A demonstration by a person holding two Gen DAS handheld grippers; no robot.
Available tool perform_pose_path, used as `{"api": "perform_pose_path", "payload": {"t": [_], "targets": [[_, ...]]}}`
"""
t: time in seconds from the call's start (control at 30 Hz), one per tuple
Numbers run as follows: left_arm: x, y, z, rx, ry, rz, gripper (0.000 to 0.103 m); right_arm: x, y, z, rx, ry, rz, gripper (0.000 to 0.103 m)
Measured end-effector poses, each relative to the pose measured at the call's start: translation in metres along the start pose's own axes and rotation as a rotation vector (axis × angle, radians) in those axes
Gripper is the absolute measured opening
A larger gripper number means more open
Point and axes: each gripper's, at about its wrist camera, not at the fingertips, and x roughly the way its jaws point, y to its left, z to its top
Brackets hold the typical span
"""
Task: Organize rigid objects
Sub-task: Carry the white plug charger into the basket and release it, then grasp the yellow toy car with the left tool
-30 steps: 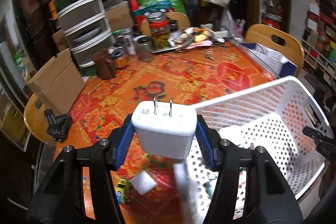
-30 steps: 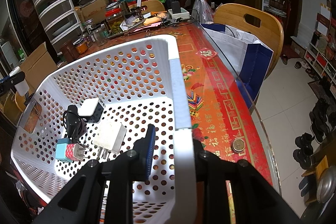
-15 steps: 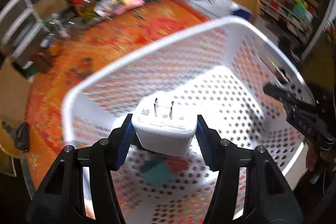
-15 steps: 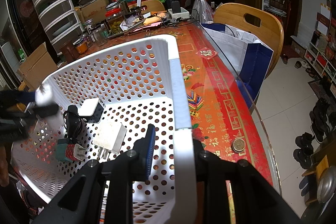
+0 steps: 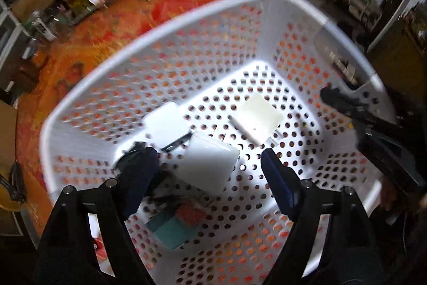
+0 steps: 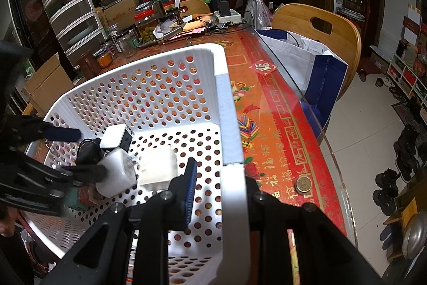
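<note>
White perforated basket (image 5: 170,50) sits on desk, round holes all over walls and floor. Inside: white plug adapter (image 5: 208,164), blurred, free of pads, tilted, prongs just visible in right wrist view (image 6: 117,172). Flat white charger (image 5: 257,118) lies on basket floor just beside it. White-and-black cube charger (image 5: 165,124) near far wall, black cable bundle (image 6: 88,151) touching it. Teal-and-red block (image 5: 173,223) at near edge of floor, partly hidden. All pieces cluster together on one side.

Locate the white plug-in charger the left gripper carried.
The white plug-in charger is inside the white perforated plastic basket, free between the left gripper's just-opened jaws, above the other white adapters.
</note>
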Motion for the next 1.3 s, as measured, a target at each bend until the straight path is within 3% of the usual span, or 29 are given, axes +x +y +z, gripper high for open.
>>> {"api": "perform_pose_path", "payload": {"t": [0.07, 0.13, 0.23, 0.3, 0.37, 0.53, 0.7, 0.9, 0.97, 1.03, 1.07, 1.2, 1.3], "targets": [[-0.032, 0.024, -0.019, -0.037, -0.086, 0.008, 0.082, 0.000, 0.000, 0.000, -0.002, 0.001, 0.000, 0.024], [-0.062, 0.056, -0.044, -0.099, -0.164, 0.038, 0.094, 0.000, 0.000, 0.001, -0.004, 0.003, -0.001, 0.024], [-0.096, 0.111, -0.092, -0.220, -0.237, 0.148, 0.103, 0.002, -0.001, 0.002, -0.005, 0.004, -0.002, 0.024], [-0.098, 0.146, -0.121, -0.287, -0.221, 0.234, 0.103, 0.002, -0.002, 0.002, -0.006, 0.004, -0.001, 0.024], [-0.088, 0.175, -0.144, -0.354, -0.189, 0.275, 0.103, 0.001, -0.002, 0.002, -0.005, 0.003, 0.000, 0.024], [-0.037, 0.224, -0.187, -0.487, -0.105, 0.177, 0.103, 0.001, -0.004, 0.003, -0.003, 0.002, 0.000, 0.024], [-0.001, 0.236, -0.204, -0.489, -0.057, 0.200, 0.103, 0.001, -0.004, 0.003, -0.001, 0.002, -0.001, 0.024], [0.021, 0.231, -0.203, -0.481, -0.063, 0.174, 0.101, 0.001, -0.005, 0.003, 0.000, 0.003, -0.004, 0.024], [0.025, 0.230, -0.201, -0.477, -0.071, 0.165, 0.096, 0.001, -0.005, 0.004, 0.000, 0.003, -0.006, 0.024], [0.028, 0.232, -0.199, -0.480, -0.064, 0.161, 0.072, 0.001, -0.005, 0.004, 0.001, 0.003, -0.005, 0.024], [0.030, 0.232, -0.199, -0.483, -0.058, 0.163, 0.067, 0.001, -0.005, 0.004, 0.000, 0.003, -0.005, 0.024], [0.031, 0.234, -0.203, -0.496, -0.061, 0.157, 0.056, 0.001, -0.005, 0.004, 0.000, 0.003, -0.005, 0.024], [0.027, 0.231, -0.203, -0.485, -0.070, 0.158, 0.028, 0.001, -0.005, 0.004, 0.001, 0.003, -0.005, 0.024]]}}
